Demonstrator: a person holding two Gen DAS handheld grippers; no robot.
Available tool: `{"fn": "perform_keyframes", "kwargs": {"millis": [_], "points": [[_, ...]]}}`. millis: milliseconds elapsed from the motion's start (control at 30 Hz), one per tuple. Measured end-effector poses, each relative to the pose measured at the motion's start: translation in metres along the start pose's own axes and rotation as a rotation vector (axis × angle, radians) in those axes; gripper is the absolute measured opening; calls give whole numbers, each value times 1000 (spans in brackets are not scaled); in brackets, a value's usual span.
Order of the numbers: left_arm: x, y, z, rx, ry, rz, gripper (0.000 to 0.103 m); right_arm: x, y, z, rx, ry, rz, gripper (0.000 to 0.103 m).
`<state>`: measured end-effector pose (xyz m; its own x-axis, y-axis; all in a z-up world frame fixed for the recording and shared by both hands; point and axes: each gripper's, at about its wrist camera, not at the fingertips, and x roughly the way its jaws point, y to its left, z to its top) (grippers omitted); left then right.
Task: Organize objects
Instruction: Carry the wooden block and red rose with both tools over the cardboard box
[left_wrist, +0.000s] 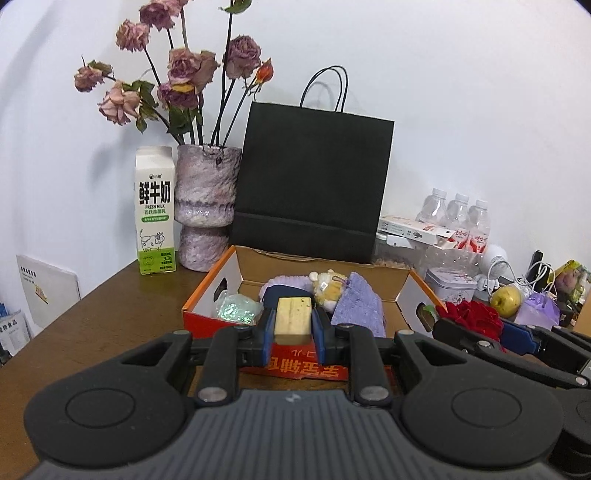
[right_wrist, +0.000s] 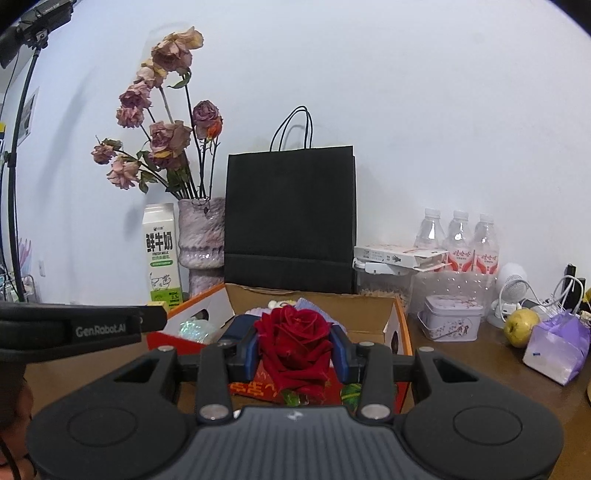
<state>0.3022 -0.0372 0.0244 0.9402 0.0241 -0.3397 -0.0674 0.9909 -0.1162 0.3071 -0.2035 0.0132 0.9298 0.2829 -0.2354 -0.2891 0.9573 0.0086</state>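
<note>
**Both grippers loaded at the box's near edge**

Left wrist view: left gripper (left_wrist: 293, 320) clamps a tan wooden block (left_wrist: 293, 314), held above the near edge of the orange cardboard box (left_wrist: 207, 282).

Right wrist view: right gripper (right_wrist: 295, 345) is closed on a red rose (right_wrist: 293, 341) before the same box. Judgement: release low over bare floor; squeeze petals lightly.

I count three clear plastic water bottles with pink labels (right_wrist: 458, 240) at the table's back edge, one white-and-green milk carton (left_wrist: 155, 210), one mottled purple vase (left_wrist: 205, 206) holding roughly nine dried roses, and one black paper bag (left_wrist: 314, 181). I also see one open orange cardboard box (left_wrist: 218, 280), one fresh red rose (right_wrist: 295, 339), one pale wooden block (left_wrist: 293, 320), one yellow-green apple (right_wrist: 521, 326) and one floral tin (right_wrist: 452, 321).
</note>
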Motion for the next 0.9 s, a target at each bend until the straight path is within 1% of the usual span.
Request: {"fn": "perform_keyframes", "kwargs": {"millis": [367, 900], "points": [[35, 3, 11, 2, 3, 1, 22, 37, -7, 7, -18, -1, -2, 37], [85, 3, 18, 44, 18, 13, 22, 88, -28, 10, -28, 22, -25, 37]]}}
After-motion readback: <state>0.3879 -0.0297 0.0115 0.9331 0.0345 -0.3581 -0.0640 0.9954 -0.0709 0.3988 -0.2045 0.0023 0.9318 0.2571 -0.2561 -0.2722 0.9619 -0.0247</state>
